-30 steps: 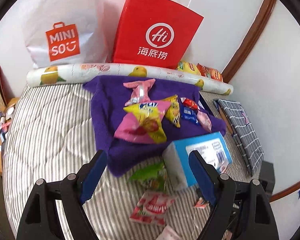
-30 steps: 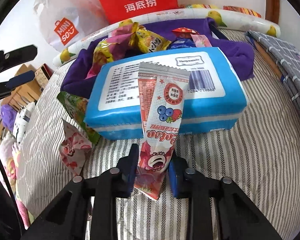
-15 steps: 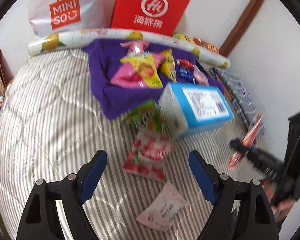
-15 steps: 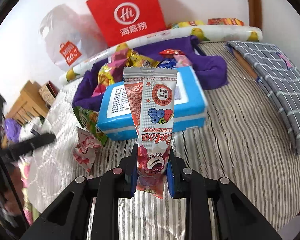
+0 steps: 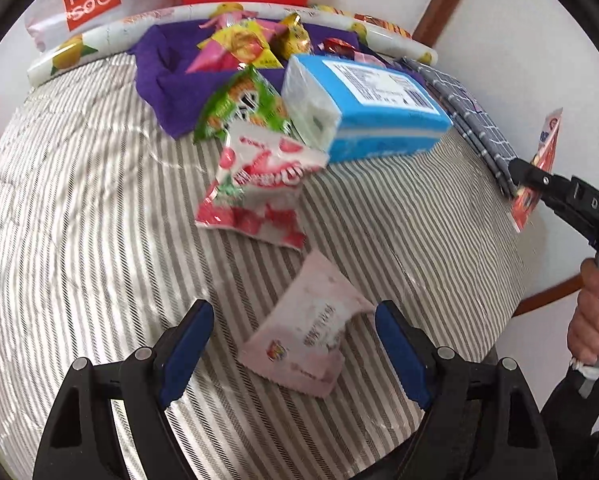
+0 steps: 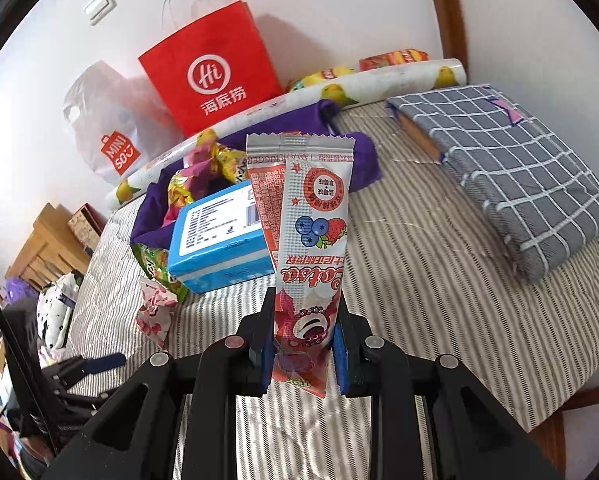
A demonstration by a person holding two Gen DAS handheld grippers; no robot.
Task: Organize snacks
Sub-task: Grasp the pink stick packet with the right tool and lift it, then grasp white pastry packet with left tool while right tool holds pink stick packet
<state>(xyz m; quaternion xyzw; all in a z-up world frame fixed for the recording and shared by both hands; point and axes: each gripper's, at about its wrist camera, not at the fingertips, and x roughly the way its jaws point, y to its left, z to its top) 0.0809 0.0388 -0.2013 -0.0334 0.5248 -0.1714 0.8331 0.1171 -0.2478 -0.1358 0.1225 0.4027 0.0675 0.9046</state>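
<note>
My right gripper (image 6: 301, 340) is shut on a long silver and pink berry wafer packet (image 6: 309, 240) and holds it upright above the striped bed; it also shows in the left wrist view (image 5: 539, 168). My left gripper (image 5: 293, 344) is open, low over the bed, with a pale pink snack packet (image 5: 307, 332) lying between its fingers. Ahead lie a red and white strawberry packet (image 5: 259, 184), a green packet (image 5: 239, 104) and a blue tissue pack (image 5: 359, 108). Several snacks (image 5: 239, 46) sit on a purple cloth (image 5: 159, 68).
A red paper bag (image 6: 215, 76) and a white Miniso bag (image 6: 107, 132) stand against the wall behind a lemon-print roll (image 6: 379, 84). A grey checked folded cloth (image 6: 511, 168) lies at the bed's right. A wooden shelf (image 6: 43, 248) is on the left.
My right gripper has lifted the wafer packet up and back from the tissue pack. My left gripper has pulled back and down until the pale pink packet lies between its fingers.
</note>
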